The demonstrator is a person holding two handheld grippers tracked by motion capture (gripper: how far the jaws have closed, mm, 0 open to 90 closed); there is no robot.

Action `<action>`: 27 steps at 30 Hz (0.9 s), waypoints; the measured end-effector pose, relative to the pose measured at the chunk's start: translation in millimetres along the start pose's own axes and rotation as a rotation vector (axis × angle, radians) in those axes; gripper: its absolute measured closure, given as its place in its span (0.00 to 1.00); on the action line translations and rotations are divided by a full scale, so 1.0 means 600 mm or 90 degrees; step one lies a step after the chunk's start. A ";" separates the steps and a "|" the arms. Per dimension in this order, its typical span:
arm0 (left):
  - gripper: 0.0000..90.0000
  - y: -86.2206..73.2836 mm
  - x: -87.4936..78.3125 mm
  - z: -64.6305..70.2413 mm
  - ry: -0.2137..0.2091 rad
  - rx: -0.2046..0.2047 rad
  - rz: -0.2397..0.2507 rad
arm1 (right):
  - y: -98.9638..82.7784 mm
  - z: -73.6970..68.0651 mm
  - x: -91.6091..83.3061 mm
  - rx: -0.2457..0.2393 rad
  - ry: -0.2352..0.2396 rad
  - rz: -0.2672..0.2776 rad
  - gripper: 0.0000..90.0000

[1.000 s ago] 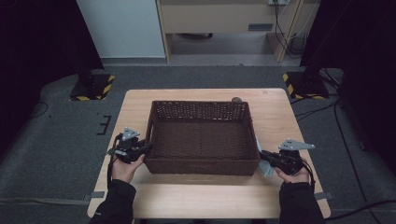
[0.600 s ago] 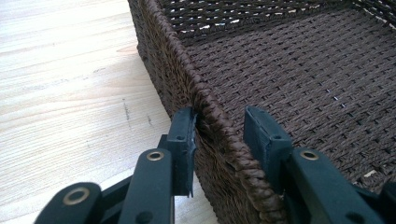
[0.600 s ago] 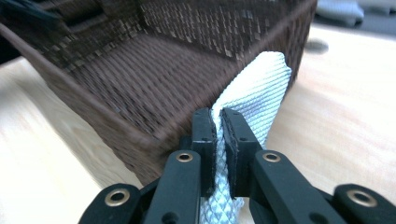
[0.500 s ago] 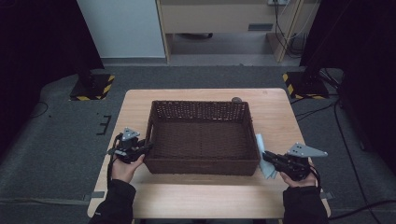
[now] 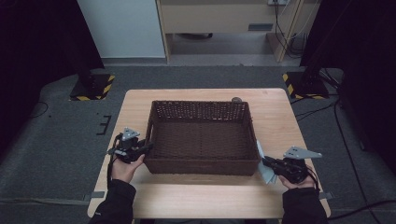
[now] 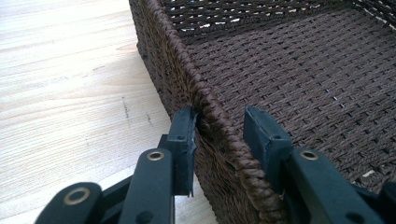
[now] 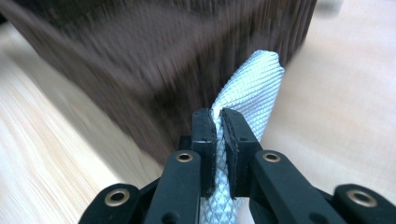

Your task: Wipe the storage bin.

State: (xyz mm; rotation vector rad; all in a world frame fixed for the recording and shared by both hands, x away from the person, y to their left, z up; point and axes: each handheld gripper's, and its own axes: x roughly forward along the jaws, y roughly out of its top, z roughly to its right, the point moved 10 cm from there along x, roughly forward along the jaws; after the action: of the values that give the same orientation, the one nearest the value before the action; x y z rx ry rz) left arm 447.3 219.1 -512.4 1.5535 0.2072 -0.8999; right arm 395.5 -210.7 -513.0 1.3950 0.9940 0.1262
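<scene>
- We are working at a light wooden counter [image 5: 205, 196] on which a dark brown, rectangular woven wicker basket [image 5: 201, 136] is standing near the middle.
- We are holding the left tongs [image 5: 142, 148] at the basket's left wall, near its front corner.
- In the left gripper view, the left tongs [image 6: 219, 130] are straddling the braided rim [image 6: 212, 105] of that wall: one jaw is sitting outside the wall and the other inside the basket.
- The outer jaw is touching the rim; the inner jaw is standing slightly apart from the weave, so we are reading the jaws as narrowly parted around the wall, not clamped hard on it.
- We are holding the right tongs [image 5: 268, 162] just beside the basket's front right corner.
- The right tongs [image 7: 218, 122] are closing tightly on a pale grey-blue woven cloth [image 7: 252, 88], which is bunching up between the pads and rising above them.
- In the high view, the cloth [image 5: 262, 161] is hanging beside the basket's right wall, outside the basket, over the counter.
- The basket in the right gripper view is appearing blurred.
- A small round dark object [image 5: 236, 99] is lying on the counter just behind the basket's far right corner; we cannot tell what it is.
</scene>
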 end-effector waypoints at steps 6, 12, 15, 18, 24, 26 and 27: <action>0.71 0.000 0.000 0.000 0.001 0.003 -0.003 | 0.026 -0.016 -0.018 -0.018 0.010 0.042 0.94; 0.71 0.000 0.000 0.000 0.000 0.002 -0.003 | -0.029 -0.020 -0.001 -0.009 0.006 -0.042 0.94; 0.71 0.000 0.000 0.000 0.000 0.002 -0.003 | -0.042 -0.021 0.002 -0.002 0.002 -0.060 0.94; 0.71 0.000 0.000 0.000 -0.001 0.001 -0.002 | -0.043 -0.020 -0.002 -0.002 -0.006 -0.063 0.94; 0.71 0.000 0.000 0.000 -0.003 -0.001 -0.002 | 0.015 -0.034 -0.041 -0.014 0.010 0.058 0.94; 0.71 0.000 0.000 0.000 -0.002 0.001 -0.003 | 0.016 -0.041 -0.042 -0.017 0.015 0.055 0.94; 0.71 0.000 0.000 0.000 -0.001 0.001 -0.004 | 0.010 -0.041 -0.037 -0.020 0.012 0.042 0.94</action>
State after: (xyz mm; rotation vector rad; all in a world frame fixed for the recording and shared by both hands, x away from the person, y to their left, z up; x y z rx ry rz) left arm 447.4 219.1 -512.6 1.5546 0.2095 -0.9062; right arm 369.3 -204.4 -493.2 1.4007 0.9588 0.2037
